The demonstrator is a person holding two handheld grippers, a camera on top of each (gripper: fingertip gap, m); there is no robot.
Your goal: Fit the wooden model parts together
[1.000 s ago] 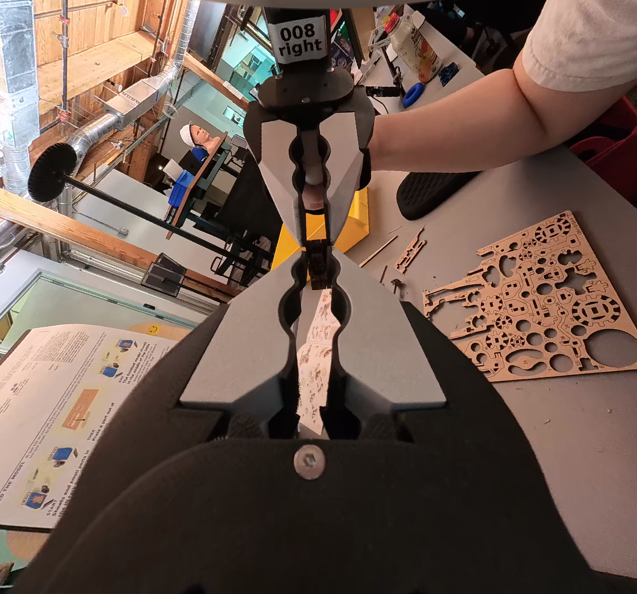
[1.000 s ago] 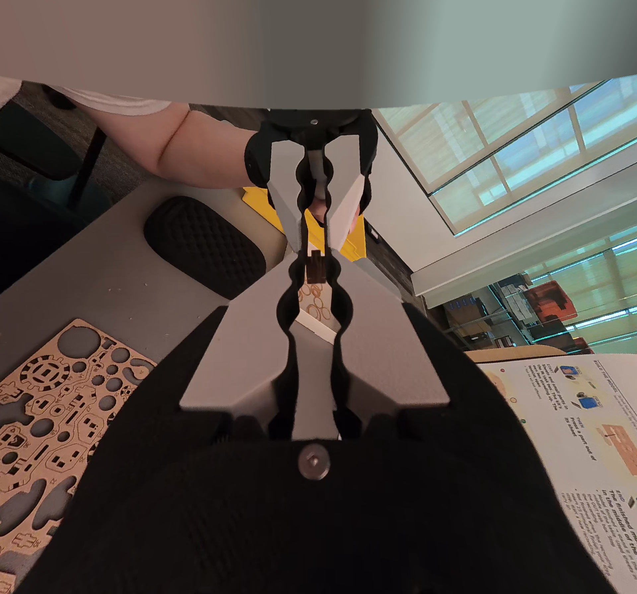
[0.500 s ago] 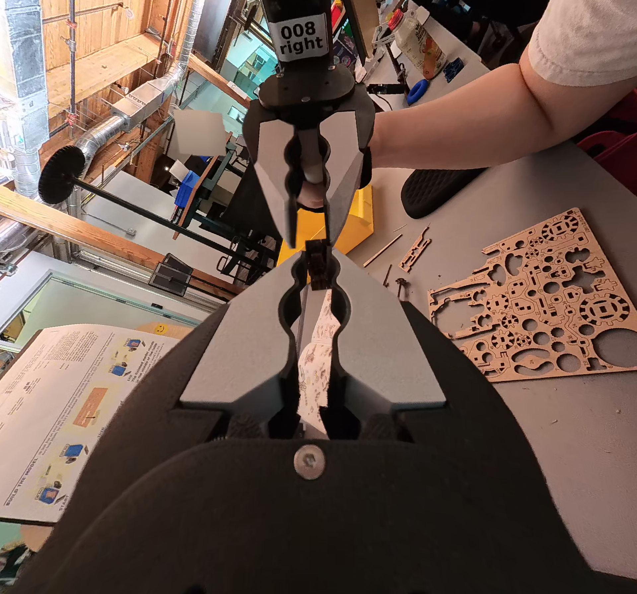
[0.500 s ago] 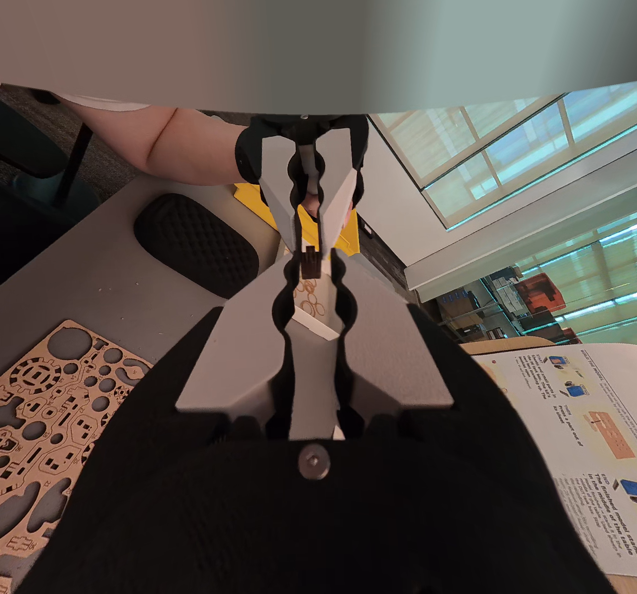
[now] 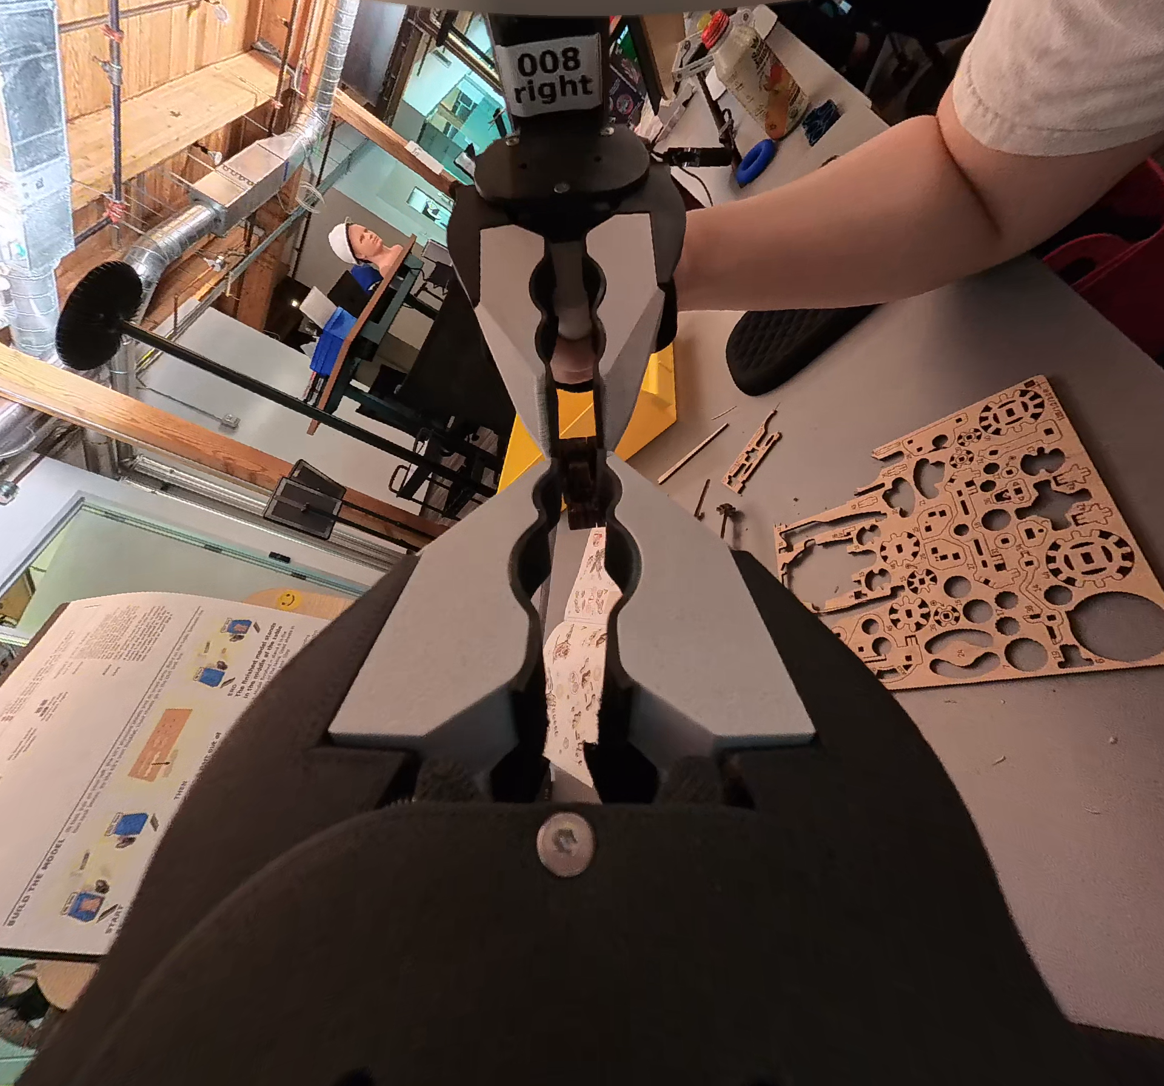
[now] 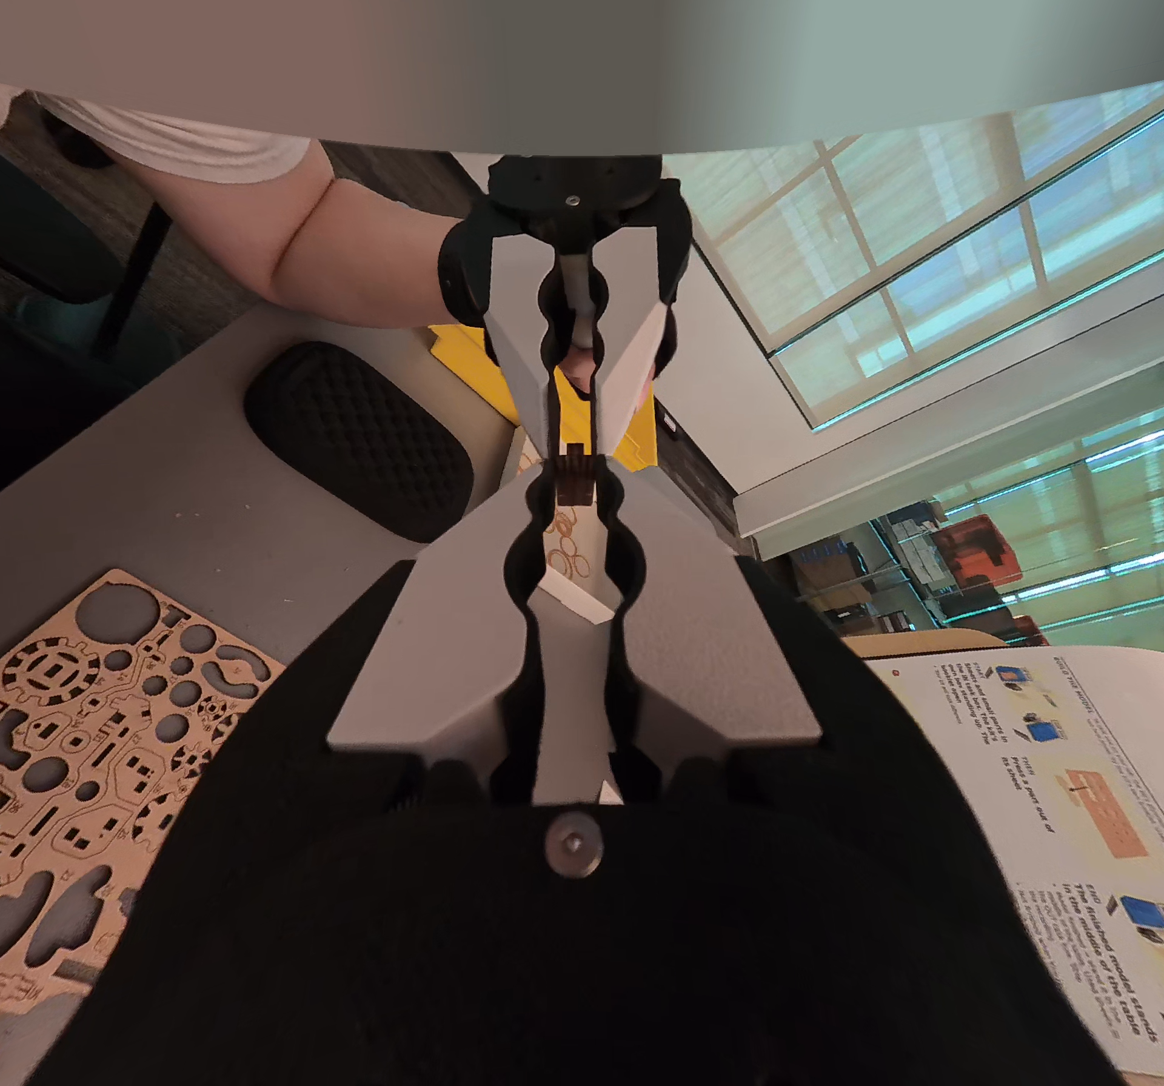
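Since 1 s ago the two grippers have closed in tip to tip: the gap betw them is gone and the small dark wooden part [image 5: 581, 492] now sits right at the meeting point. Background has slid a bit too, so both units shifted.

Left gripper [image 5: 578, 476]: jaws nearly closed, pinched on the wooden part at the tips. Right gripper [image 6: 574, 479]: jaws also nearly closed, tips on the same small assembly; can't tell if it holds a separate piece or just the other end, too small and dark.

Progress, as a judgement: mid-join. Two pieces look pressed together or abt to be; can't confirm they're seated. The wooden sheet [image 5: 982, 558] on the grey tabletop [image 5: 1008, 804] has most cut-outs empty, so many parts are already popped out. Loose bits remain beside it: a slotted strip [image 5: 751, 460], a thin stick [image 5: 691, 454], a couple of tiny dark bits. So plenty of fitting likely left.

Containers: a yellow box [image 5: 642, 419] behind the grippers, contents hidden. A red bin's corner at far right, contents not visible. An instruction sheet [image 5: 126, 741] lies at left, a black padded rest [image 6: 359, 438] near the arm.
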